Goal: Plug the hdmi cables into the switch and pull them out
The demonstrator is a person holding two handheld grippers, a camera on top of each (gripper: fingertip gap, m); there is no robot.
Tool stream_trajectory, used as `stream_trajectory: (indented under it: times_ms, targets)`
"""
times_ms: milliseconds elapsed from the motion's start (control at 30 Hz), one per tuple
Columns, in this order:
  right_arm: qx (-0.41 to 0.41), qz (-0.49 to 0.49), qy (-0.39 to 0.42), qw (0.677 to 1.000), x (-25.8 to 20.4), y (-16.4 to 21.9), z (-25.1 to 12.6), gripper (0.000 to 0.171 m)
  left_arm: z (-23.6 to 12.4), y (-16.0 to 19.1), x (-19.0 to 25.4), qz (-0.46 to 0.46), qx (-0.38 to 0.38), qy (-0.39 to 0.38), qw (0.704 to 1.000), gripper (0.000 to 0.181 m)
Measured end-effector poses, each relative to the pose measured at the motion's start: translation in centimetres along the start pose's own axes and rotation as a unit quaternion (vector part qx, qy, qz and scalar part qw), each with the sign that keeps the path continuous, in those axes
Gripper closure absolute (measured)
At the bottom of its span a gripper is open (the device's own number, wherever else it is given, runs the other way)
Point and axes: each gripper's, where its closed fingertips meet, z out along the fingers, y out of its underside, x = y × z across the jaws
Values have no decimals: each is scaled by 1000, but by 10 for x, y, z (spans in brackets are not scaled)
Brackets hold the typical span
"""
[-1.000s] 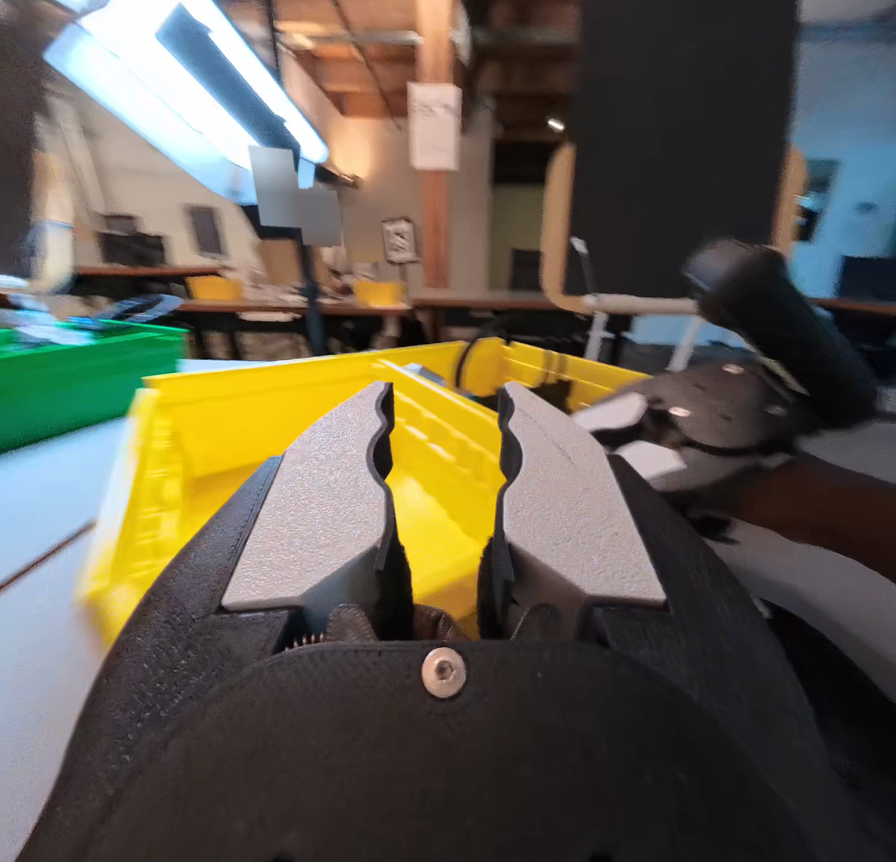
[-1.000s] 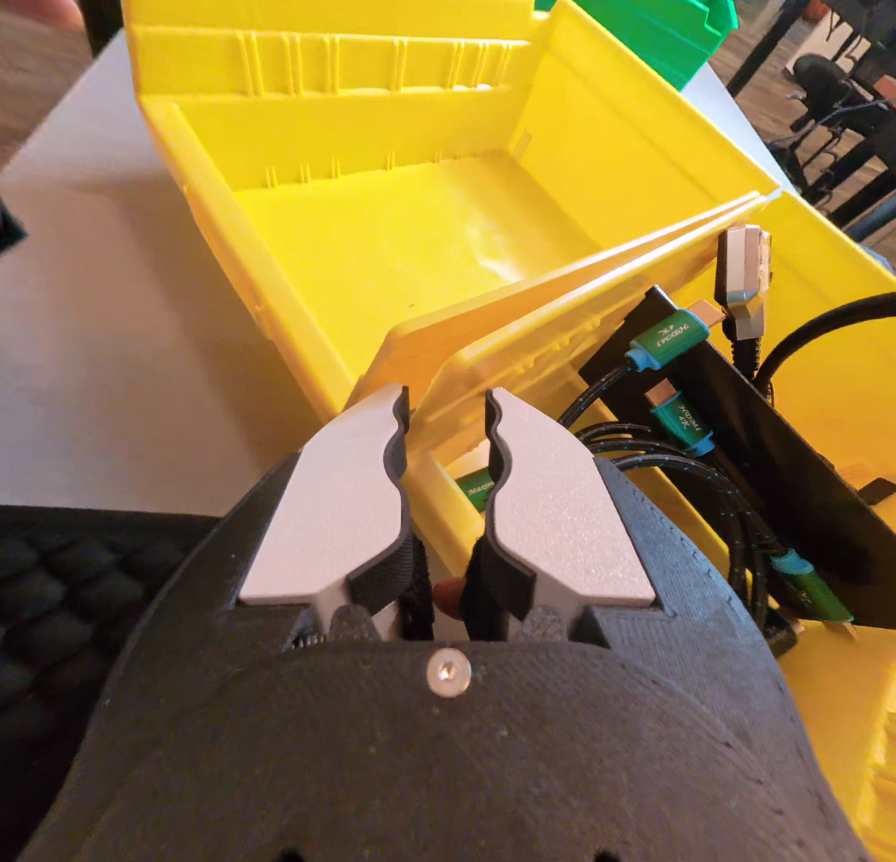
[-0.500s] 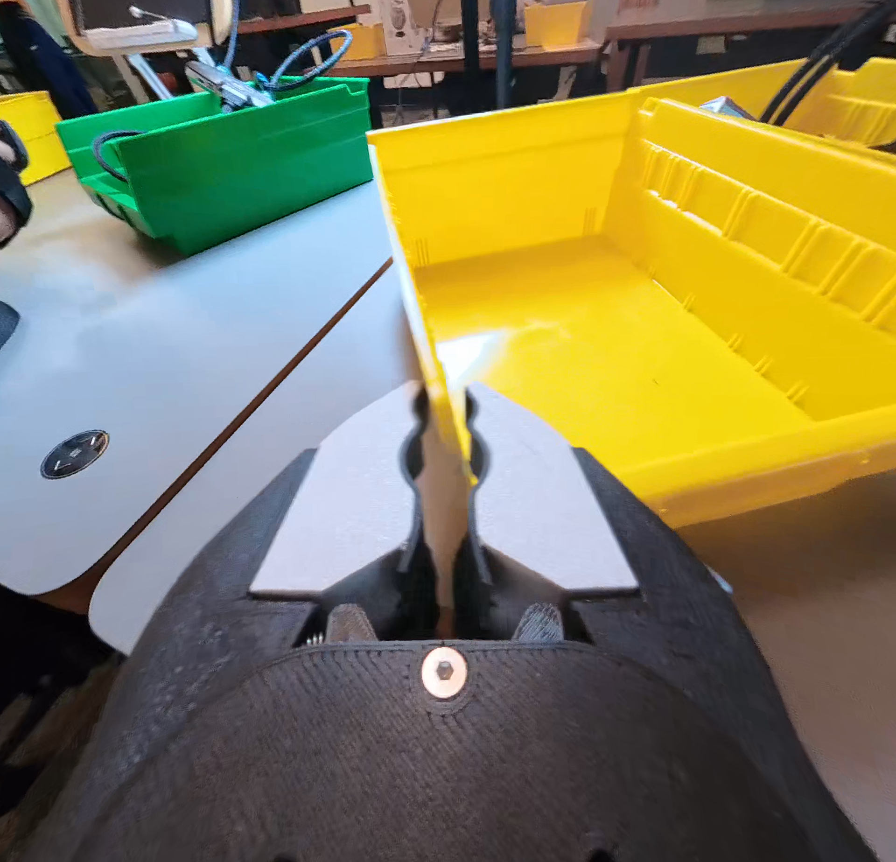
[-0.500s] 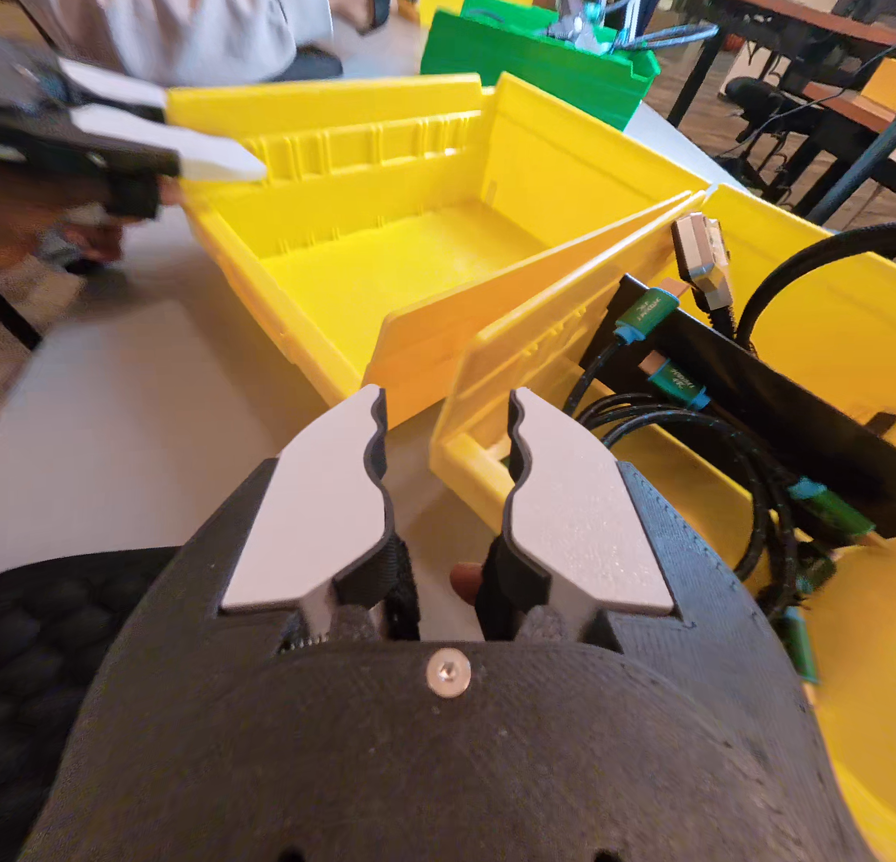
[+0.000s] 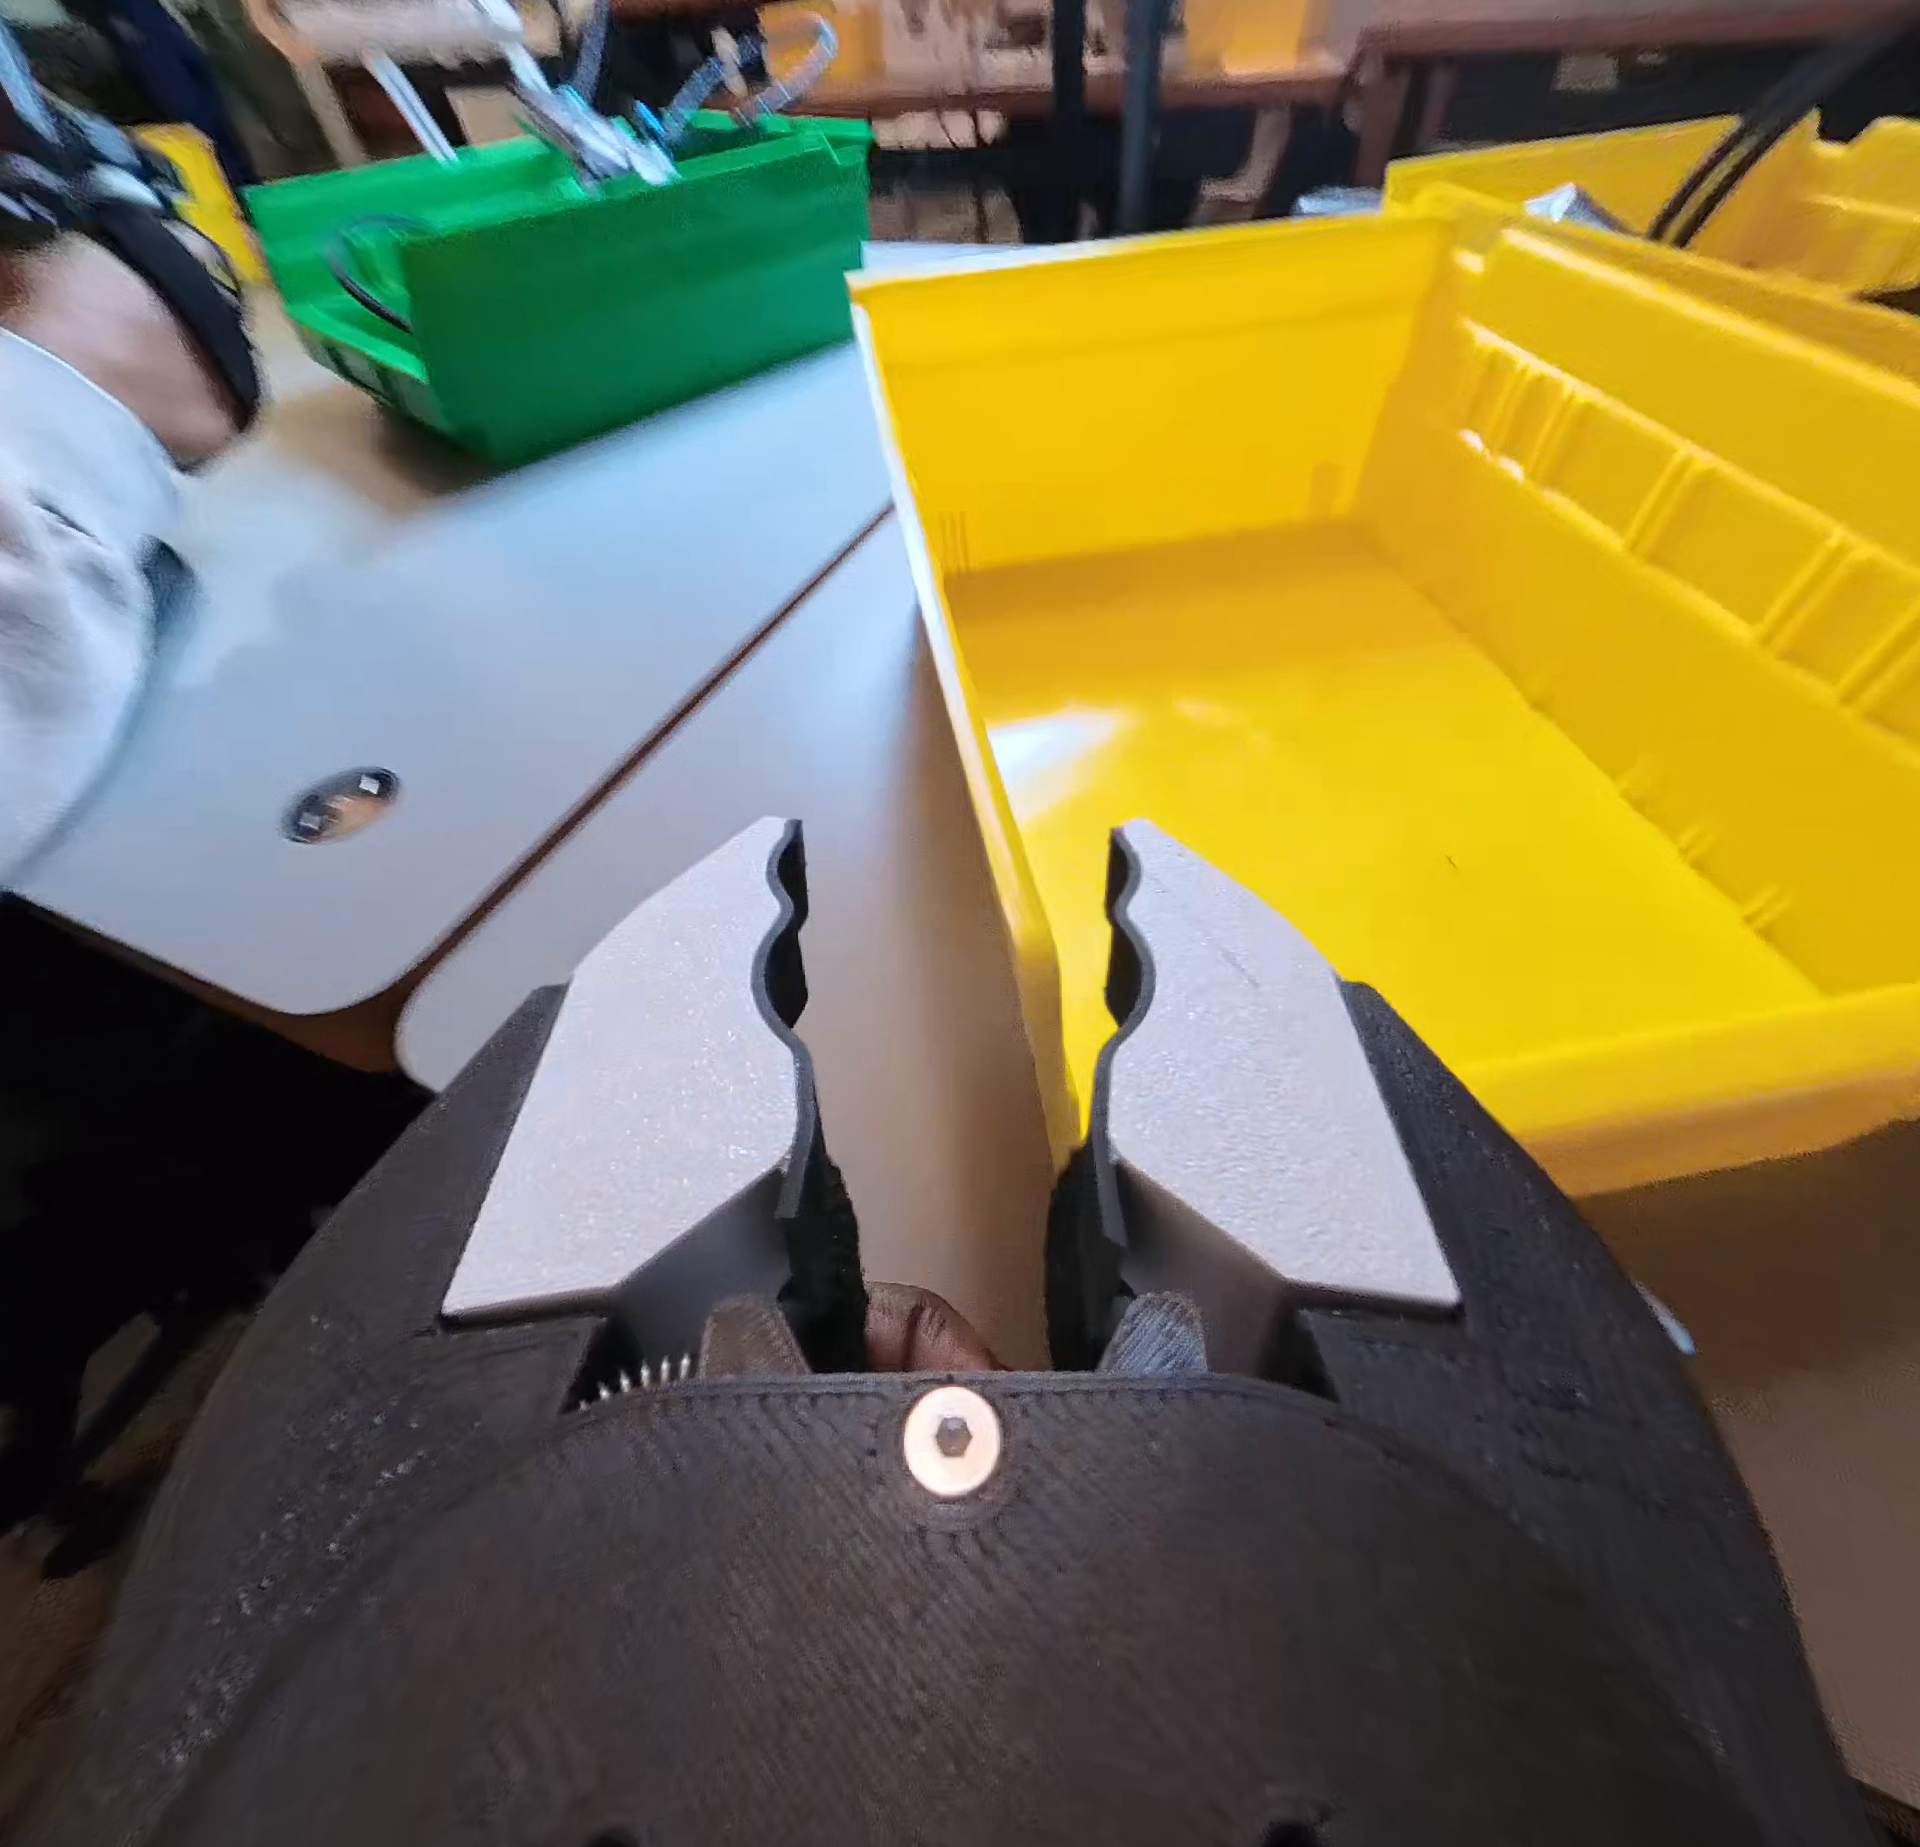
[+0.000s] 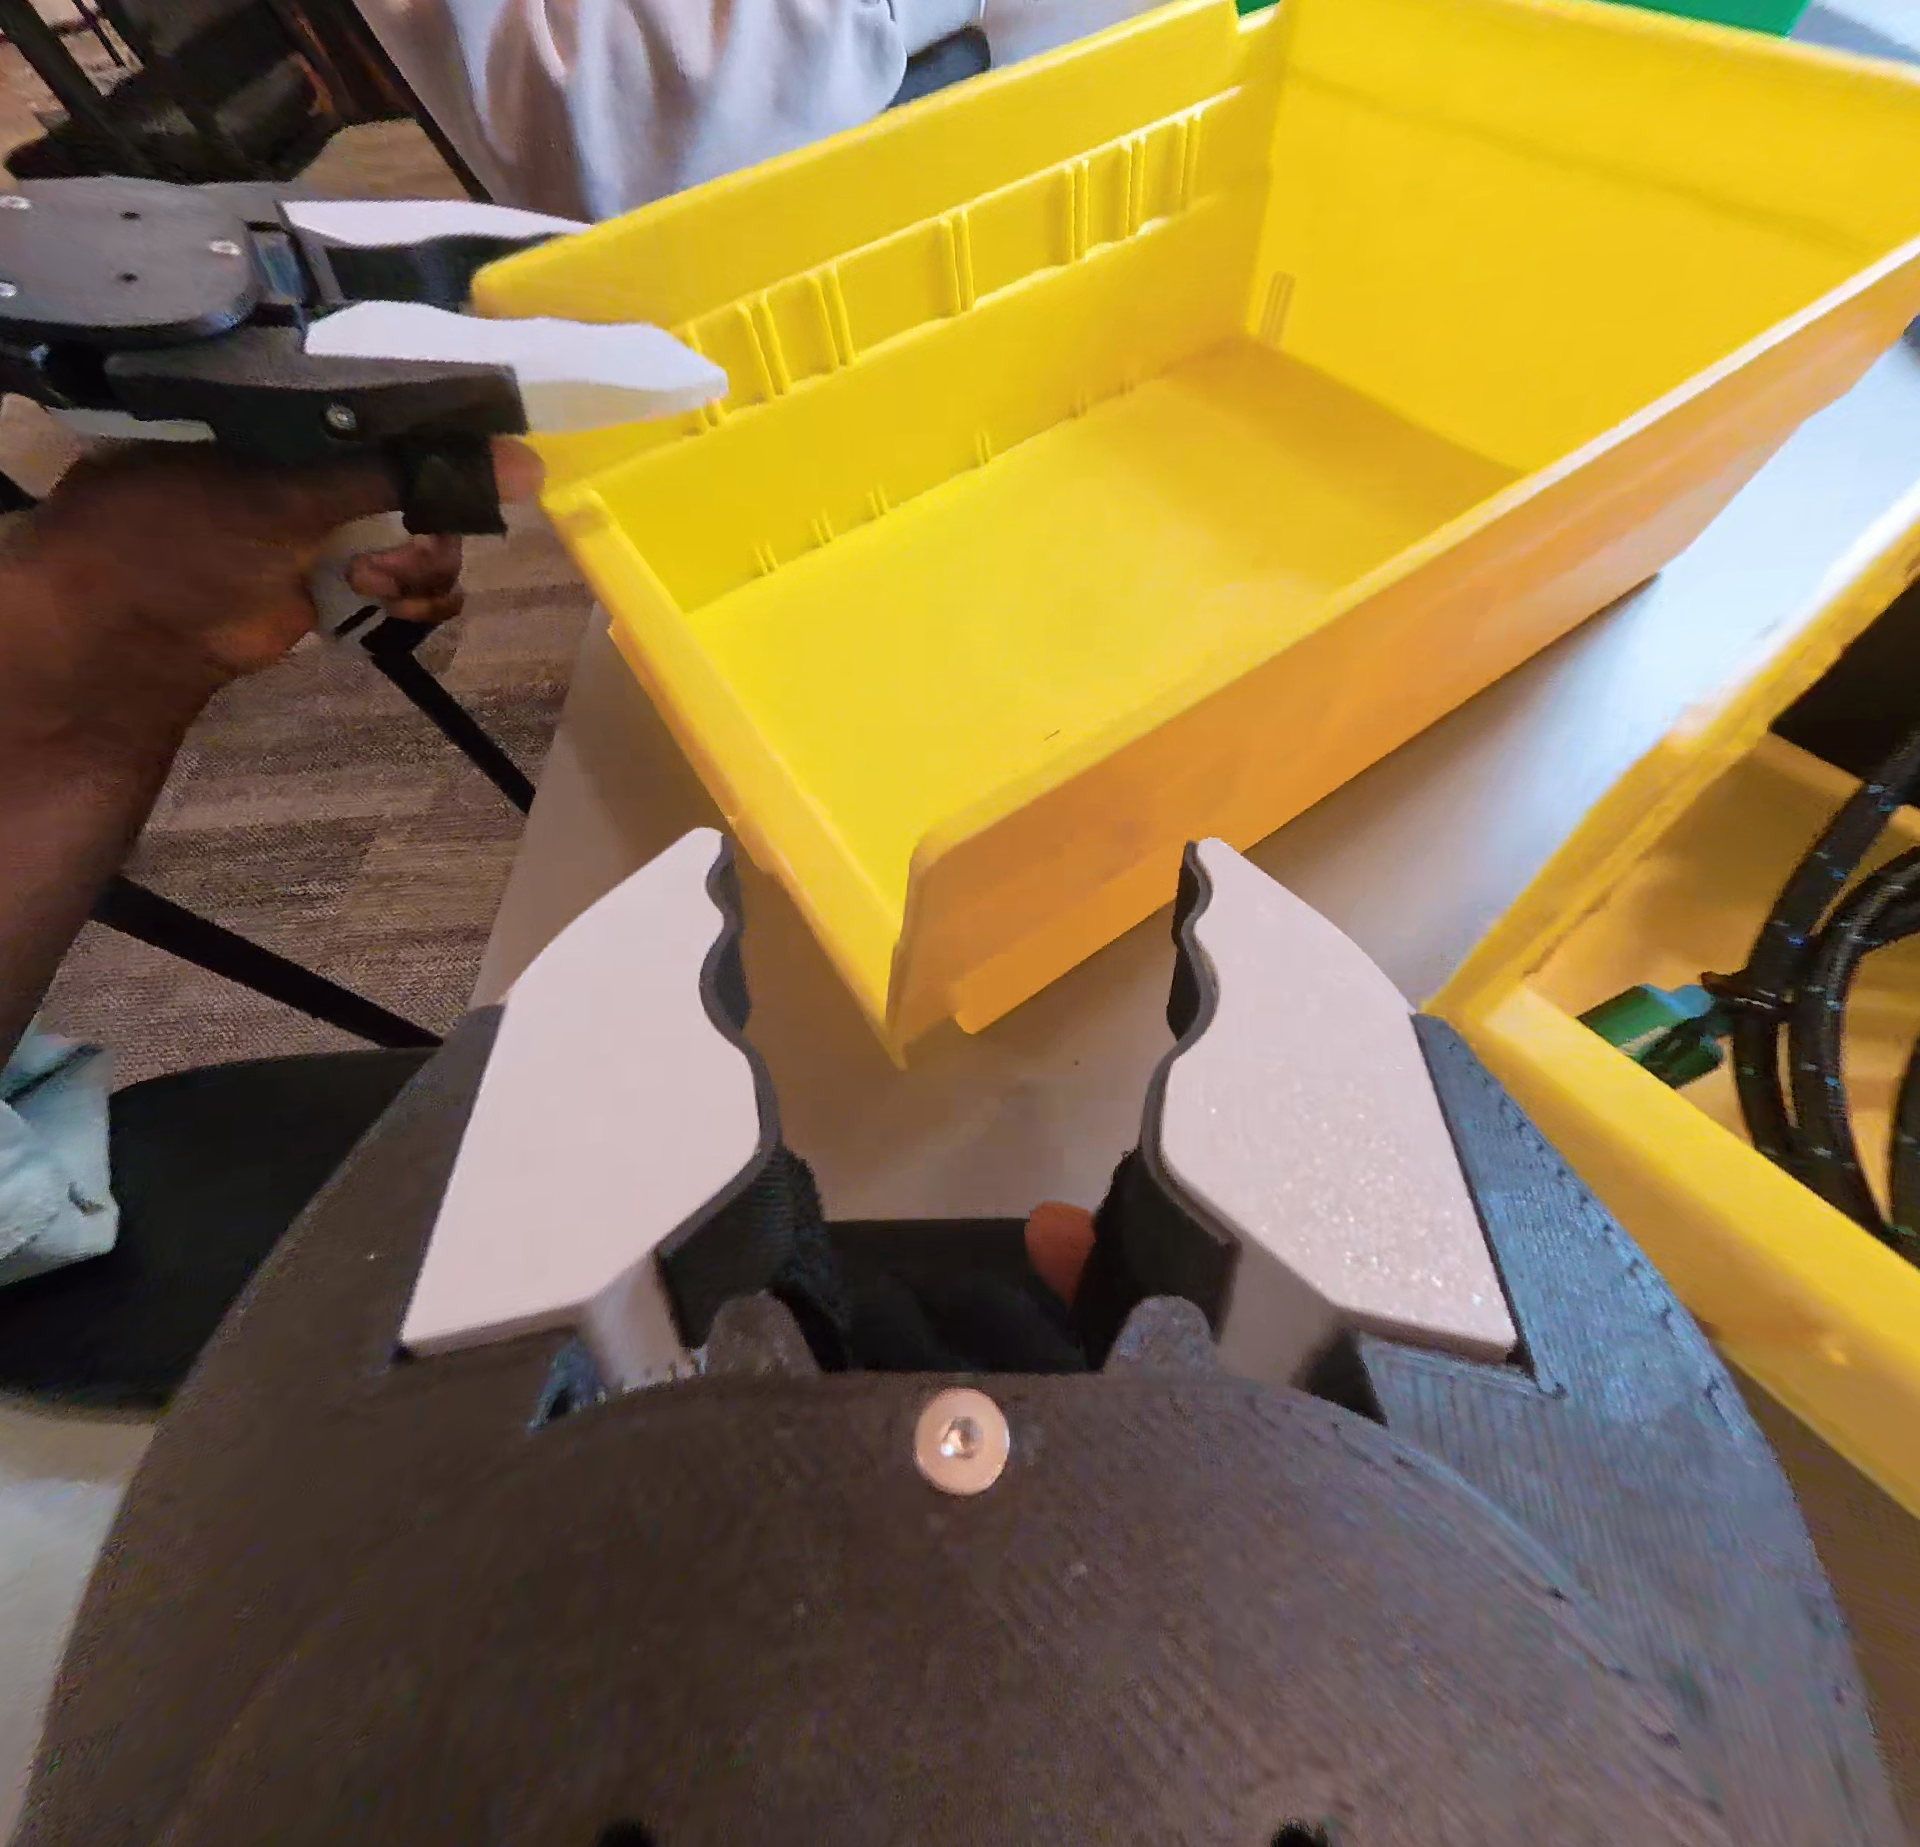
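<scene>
The empty yellow bin [image 5: 1351, 758] sits on the grey table [image 5: 520, 654]. My left gripper [image 5: 956, 841] is open, its fingers straddling the bin's left wall without gripping it. My right gripper [image 6: 956, 857] is open and empty, its fingers either side of the empty bin's [image 6: 1039, 571] near corner. The left gripper [image 6: 649, 306] also shows in the right wrist view, at the bin's far wall. A second yellow bin [image 6: 1662, 1153] at the right holds black braided HDMI cables [image 6: 1829, 976] with a green connector [image 6: 1652, 1028]. The switch is mostly out of view.
A green bin [image 5: 623, 270] with cables and tools stands at the back left of the table. The second yellow bin [image 5: 1766, 197] lies behind the empty one. A person in a light shirt [image 6: 675, 52] is at the table's edge. Carpeted floor lies beyond the edge.
My left gripper, shut on the empty bin's wall half a second ago, has opened. My right gripper has opened wider. The empty bin now sits apart from the cable bin.
</scene>
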Motion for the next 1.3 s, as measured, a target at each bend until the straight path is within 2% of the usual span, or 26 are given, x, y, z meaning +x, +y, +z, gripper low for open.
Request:
stream_trajectory:
  times_ms: [67, 100, 167, 200, 300, 467, 567, 667, 833, 1000, 1167, 1300]
  targets:
    - [-22, -6, 17, 1000, 1, 5, 8, 96, 9, 7, 11, -23, 1, 41, 999, 126]
    - [-32, -14, 34, 999, 4, 7, 12, 102, 10, 3, 19, -42, 19, 67, 997, 143]
    - [-43, -45, 81, 995, 15, 7, 13, 122, 9, 1, 10, -59, 30, 29, 997, 169]
    - [-48, -59, 97, 992, 18, 7, 14, 127, 7, -2, 8, -41, 34, 12, 999, 174]
    - [-54, -146, 166, 974, 26, 1, 8, 141, -8, -17, 10, -16, 57, -45, 997, 176]
    - [58, -203, 216, 953, 23, -53, -35, 145, -47, -75, 23, -27, 178, -72, 981, 176]
    - [106, -233, 261, 931, 22, -80, -76, 148, -65, -108, 46, -34, 241, -58, 968, 175]
    - [120, -235, 301, 916, 28, -87, -119, 149, -70, -134, 79, -29, 271, -21, 962, 175]
    - [111, -208, 391, 890, 48, -67, -204, 148, -58, -165, 165, -18, 286, 88, 954, 174]
    - [75, -147, 491, 855, 69, -15, -307, 148, -44, -175, 288, -6, 258, 209, 943, 174]
    - [31, -69, 568, 819, 83, 54, -406, 149, -40, -164, 420, 7, 215, 327, 920, 172]
    - [4, -5, 612, 791, 89, 112, -465, 151, -43, -137, 508, 20, 176, 398, 900, 171]
